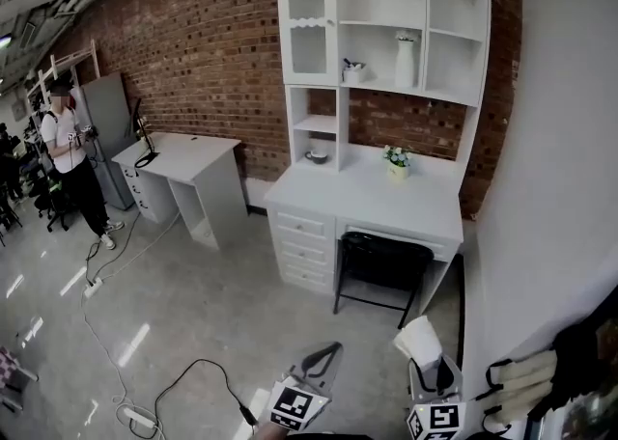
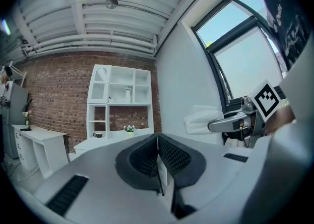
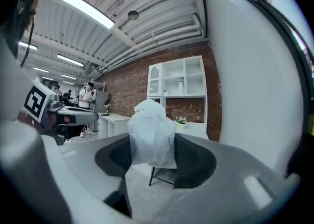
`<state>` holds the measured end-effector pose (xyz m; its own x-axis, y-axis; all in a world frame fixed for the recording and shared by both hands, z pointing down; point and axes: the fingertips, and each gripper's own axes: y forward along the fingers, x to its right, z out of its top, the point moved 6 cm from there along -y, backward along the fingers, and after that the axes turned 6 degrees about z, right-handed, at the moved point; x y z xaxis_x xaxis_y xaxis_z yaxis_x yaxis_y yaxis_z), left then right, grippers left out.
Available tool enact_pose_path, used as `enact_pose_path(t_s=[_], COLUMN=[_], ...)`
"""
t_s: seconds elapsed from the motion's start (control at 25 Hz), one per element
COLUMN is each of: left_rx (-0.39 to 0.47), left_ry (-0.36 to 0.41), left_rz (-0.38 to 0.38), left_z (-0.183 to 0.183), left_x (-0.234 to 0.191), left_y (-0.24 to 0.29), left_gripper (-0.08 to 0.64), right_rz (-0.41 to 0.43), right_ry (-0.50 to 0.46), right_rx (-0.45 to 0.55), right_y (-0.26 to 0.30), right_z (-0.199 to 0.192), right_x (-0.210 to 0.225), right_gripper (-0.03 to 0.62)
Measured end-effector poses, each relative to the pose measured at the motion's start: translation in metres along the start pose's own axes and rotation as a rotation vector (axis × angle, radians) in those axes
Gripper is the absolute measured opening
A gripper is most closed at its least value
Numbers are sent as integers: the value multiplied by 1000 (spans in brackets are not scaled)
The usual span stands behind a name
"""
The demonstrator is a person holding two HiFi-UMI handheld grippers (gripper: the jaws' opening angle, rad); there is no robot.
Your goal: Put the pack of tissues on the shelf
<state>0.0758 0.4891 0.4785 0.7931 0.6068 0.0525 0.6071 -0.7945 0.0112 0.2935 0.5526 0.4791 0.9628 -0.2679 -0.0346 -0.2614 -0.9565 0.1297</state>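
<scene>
The pack of tissues (image 1: 418, 340) is a soft white plastic packet, and my right gripper (image 1: 426, 359) is shut on it at the bottom of the head view. In the right gripper view the pack (image 3: 151, 137) fills the space between the dark pads (image 3: 194, 159). The white shelf unit (image 1: 386, 28) stands on a white desk (image 1: 367, 199) against the brick wall, well ahead of both grippers. My left gripper (image 1: 326, 359) hangs beside the right one, shut and holding nothing; its fingertips (image 2: 157, 144) meet. The left gripper view also shows the pack (image 2: 201, 120) off to the right.
A black chair (image 1: 384, 264) is tucked under the desk. A vase (image 1: 405, 62) and a small cup sit on the shelves, and a flower pot (image 1: 397, 163) on the desktop. A second white desk (image 1: 183, 163) stands to the left, with a person (image 1: 72, 158) beyond it. Cables (image 1: 145, 399) trail over the floor; a white wall (image 1: 560, 187) is close on the right.
</scene>
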Motion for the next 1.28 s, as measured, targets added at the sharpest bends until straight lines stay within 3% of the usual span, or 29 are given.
enact_pose_path(t_s=[0.24, 0.68, 1.28], left_rx=[7, -23, -27], left_ry=[16, 12, -36], left_rz=[59, 70, 113], left_z=[5, -2, -19], left_x=[-6, -13, -78], left_y=[12, 34, 67], left_gripper=[11, 11, 11], right_rz=[54, 105, 148], right_ry=[-32, -48, -56], right_rx=[15, 5, -54], right_y=[19, 55, 132], right_z=[-2, -6, -4], right_x=[10, 19, 8], right_gripper=[216, 216, 216])
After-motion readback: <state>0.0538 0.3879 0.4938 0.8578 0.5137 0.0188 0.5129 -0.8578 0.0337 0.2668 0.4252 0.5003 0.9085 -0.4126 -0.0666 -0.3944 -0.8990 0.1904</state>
